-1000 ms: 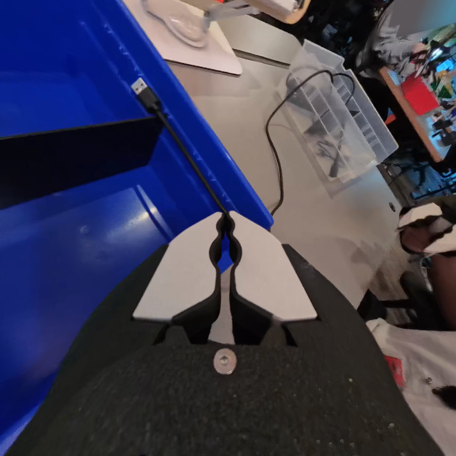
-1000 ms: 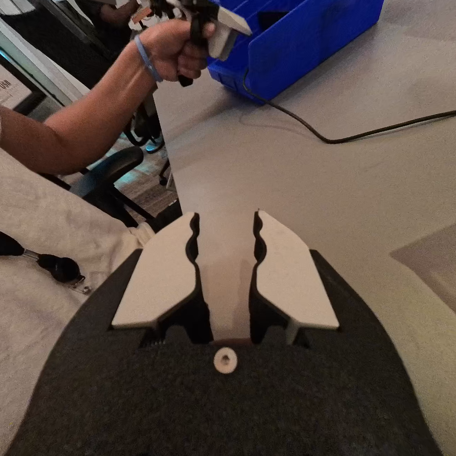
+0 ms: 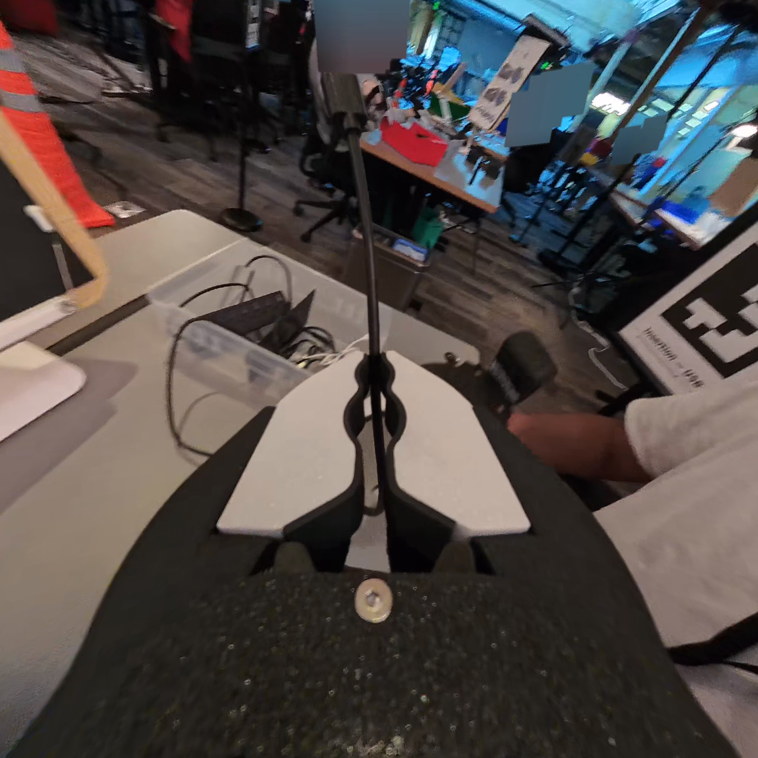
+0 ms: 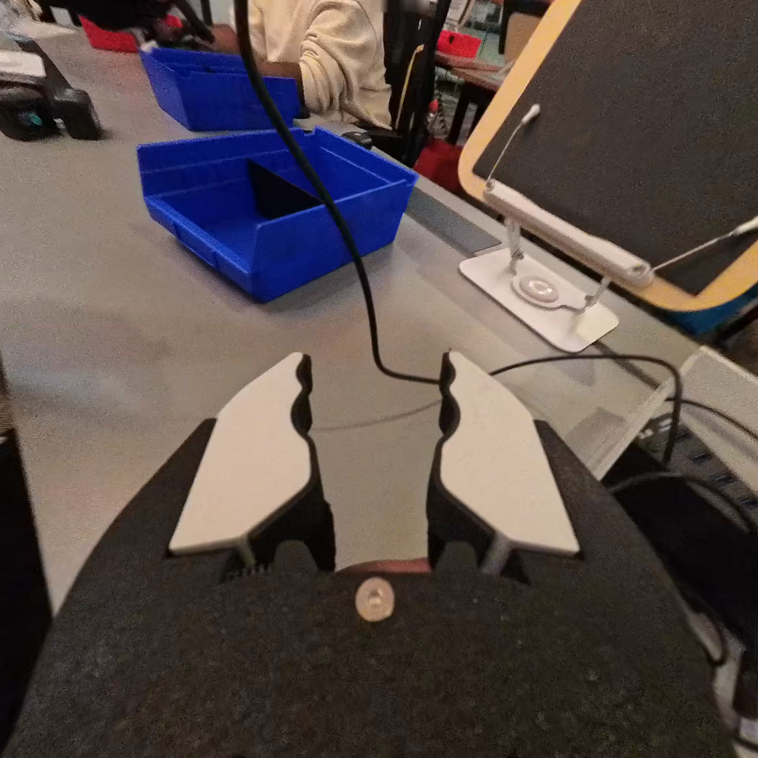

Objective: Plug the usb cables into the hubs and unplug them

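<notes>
My left gripper is shut on a thin black USB cable. The cable stands up from the fingertips, and its black plug end is raised in the air against the room behind. In the right wrist view the same cable hangs down from above, crosses in front of the blue bin, lies on the grey table and runs right into a clear plastic box. My right gripper is open and empty, low over the table, with the cable passing just beyond its fingertips. A dark hub lies in the clear box.
A second blue bin stands farther back. A tablet on a white stand is at the right. The clear box holds several cables. A person in a light top sits behind the bins. A marker board shows at right.
My left gripper has lifted the cable's plug out of the blue bin and swung it up and away toward the room. My right gripper has turned to face the bin and the tablet stand.
</notes>
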Motion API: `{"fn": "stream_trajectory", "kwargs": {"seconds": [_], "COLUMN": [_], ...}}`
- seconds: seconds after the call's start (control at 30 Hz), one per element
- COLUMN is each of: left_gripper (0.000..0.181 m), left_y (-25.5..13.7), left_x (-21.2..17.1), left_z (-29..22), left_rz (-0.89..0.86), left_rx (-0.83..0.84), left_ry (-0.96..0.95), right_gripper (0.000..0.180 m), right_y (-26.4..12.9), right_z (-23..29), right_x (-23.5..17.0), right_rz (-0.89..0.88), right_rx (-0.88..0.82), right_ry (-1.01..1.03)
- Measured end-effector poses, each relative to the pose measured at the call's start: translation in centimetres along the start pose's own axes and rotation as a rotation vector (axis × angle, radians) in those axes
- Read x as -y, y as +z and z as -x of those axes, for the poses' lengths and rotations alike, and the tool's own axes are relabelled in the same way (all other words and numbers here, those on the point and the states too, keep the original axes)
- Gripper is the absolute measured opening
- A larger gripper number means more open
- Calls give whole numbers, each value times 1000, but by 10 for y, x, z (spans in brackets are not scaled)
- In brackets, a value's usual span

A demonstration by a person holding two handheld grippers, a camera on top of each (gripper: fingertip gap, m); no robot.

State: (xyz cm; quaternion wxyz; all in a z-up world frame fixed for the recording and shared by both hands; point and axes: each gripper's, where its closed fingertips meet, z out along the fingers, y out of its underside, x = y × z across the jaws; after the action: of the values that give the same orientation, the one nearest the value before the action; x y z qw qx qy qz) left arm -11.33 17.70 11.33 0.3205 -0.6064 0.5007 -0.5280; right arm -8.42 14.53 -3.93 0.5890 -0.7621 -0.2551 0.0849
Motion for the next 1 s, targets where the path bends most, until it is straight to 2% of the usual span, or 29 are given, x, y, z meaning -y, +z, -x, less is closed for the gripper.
{"fn": "stream_trajectory", "kwargs": {"seconds": [0.1,0.17,0.2,0.27,0.37,0.43,0.5,0.57,0.7,0.87,1.0], "left_gripper": [4,3,4,4,3,4,6,8,8,8,9], "left_y": [15,18,17,11,9,32,67,106,178,230,250], "left_x": [5,3,1,-10,-42,-75,-97,-113,-103,-74,-72], "left_z": [-14,-11,-5,17,57,59,49,50,76,137,183], "left_rz": [-41,-49,-51,-34,54,182,271,362,378,496,632], "left_rx": [-83,-77,-50,29,156,107,31,10,-36,37,74], "left_ry": [-62,-83,-83,-85,-113,-120,-105,-67,-161,-173,-243], "right_gripper": [55,15,4,4,3,4,4,4,4,4,5], "right_y": [33,46,45,27,-29,-63,-83,-87,-68,-35,-14], "right_z": [13,24,25,24,9,-10,-37,-72,-156,-266,-344], "right_x": [5,-2,-4,2,39,64,86,100,106,85,34], "right_rz": [-6,45,57,37,-108,-178,-235,-239,-125,45,255], "right_rx": [8,47,50,83,135,146,119,71,-52,-170,-299], "right_ry": [-84,-88,-90,-85,-80,-63,-48,-27,-5,61,27]}}
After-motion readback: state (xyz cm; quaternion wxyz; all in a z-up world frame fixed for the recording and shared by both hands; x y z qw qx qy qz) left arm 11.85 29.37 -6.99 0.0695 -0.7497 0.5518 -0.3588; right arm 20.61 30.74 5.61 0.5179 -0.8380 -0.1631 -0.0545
